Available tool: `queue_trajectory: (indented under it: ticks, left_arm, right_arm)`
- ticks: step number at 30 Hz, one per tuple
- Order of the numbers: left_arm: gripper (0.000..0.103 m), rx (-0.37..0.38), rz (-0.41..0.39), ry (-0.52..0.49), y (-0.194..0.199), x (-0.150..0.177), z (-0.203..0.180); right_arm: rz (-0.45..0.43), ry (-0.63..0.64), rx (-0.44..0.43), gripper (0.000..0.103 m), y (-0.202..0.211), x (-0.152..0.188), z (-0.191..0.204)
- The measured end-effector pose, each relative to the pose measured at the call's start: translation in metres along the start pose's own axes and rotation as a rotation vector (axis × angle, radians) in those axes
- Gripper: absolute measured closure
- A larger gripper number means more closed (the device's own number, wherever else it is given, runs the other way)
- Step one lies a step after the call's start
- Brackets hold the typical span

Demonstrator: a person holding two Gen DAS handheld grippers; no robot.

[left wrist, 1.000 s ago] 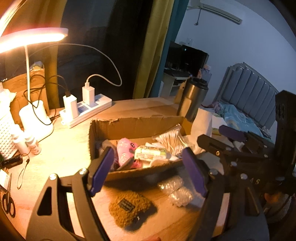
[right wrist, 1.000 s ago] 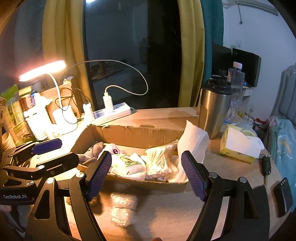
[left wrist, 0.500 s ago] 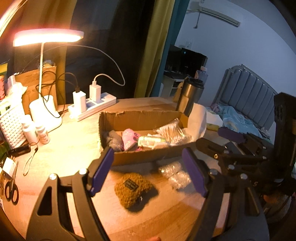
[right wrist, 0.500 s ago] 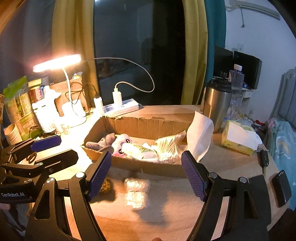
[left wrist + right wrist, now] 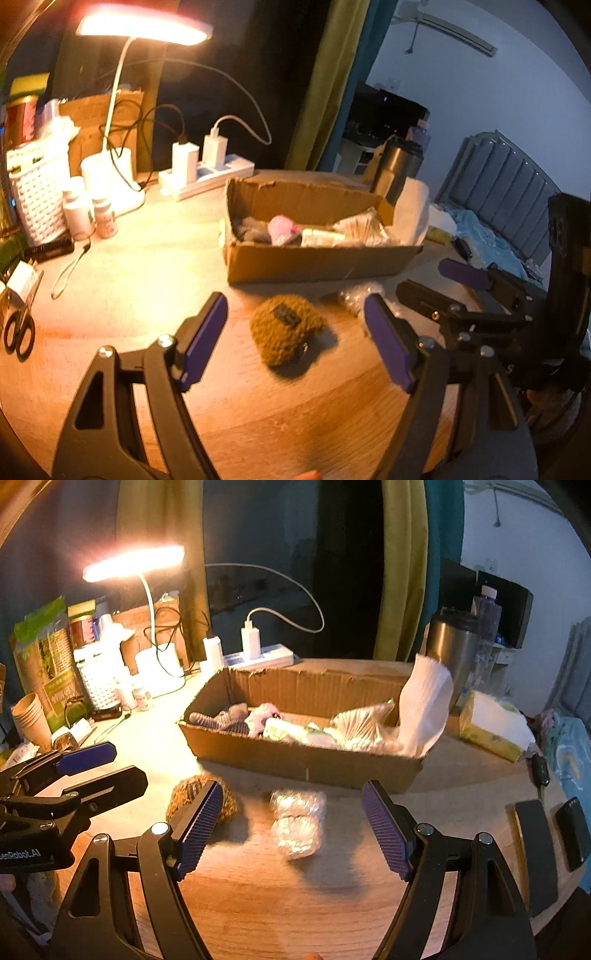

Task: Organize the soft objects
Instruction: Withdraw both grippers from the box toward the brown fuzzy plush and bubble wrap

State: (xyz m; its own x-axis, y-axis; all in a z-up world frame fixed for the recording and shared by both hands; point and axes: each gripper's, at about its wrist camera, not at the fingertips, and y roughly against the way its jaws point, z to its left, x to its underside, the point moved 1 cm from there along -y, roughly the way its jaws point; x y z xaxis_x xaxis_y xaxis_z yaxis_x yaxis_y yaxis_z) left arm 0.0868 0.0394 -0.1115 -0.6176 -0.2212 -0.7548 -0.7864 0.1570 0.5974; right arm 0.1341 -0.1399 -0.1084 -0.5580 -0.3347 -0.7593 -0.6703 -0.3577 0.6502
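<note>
A shallow cardboard box (image 5: 314, 262) (image 5: 306, 764) on the wooden table holds a grey sock (image 5: 221, 718), a pink plush (image 5: 282, 225), white packets and a bag of cotton swabs (image 5: 364, 720). In front of it lie a brown knitted pouch (image 5: 286, 328) (image 5: 184, 794) and a clear plastic-wrapped bundle (image 5: 297, 821) (image 5: 354, 295). My left gripper (image 5: 295, 343) is open and empty, hovering over the pouch. My right gripper (image 5: 293, 829) is open and empty, above the bundle. Each gripper shows at the edge of the other's view.
A lit desk lamp (image 5: 144, 27), power strip with chargers (image 5: 210, 173), white basket (image 5: 37, 199), small bottles (image 5: 105, 219) and scissors (image 5: 18, 332) stand left. A steel tumbler (image 5: 456, 653), tissue box (image 5: 491, 723), keys and dark phones (image 5: 572, 830) sit right.
Both grippers have pulled back and up from the box, so the box looks smaller and farther. The pouch and the bundle now lie between the open fingers. Nothing was grasped.
</note>
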Motion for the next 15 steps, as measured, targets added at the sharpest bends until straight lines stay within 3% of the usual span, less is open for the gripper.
queue_trajectory:
  ticks: [15]
  left_arm:
    - [0.025, -0.031, 0.113, -0.006, -0.044, 0.018, 0.003]
  right_arm:
    - [0.087, -0.047, -0.022, 0.023, -0.041, 0.022, -0.015]
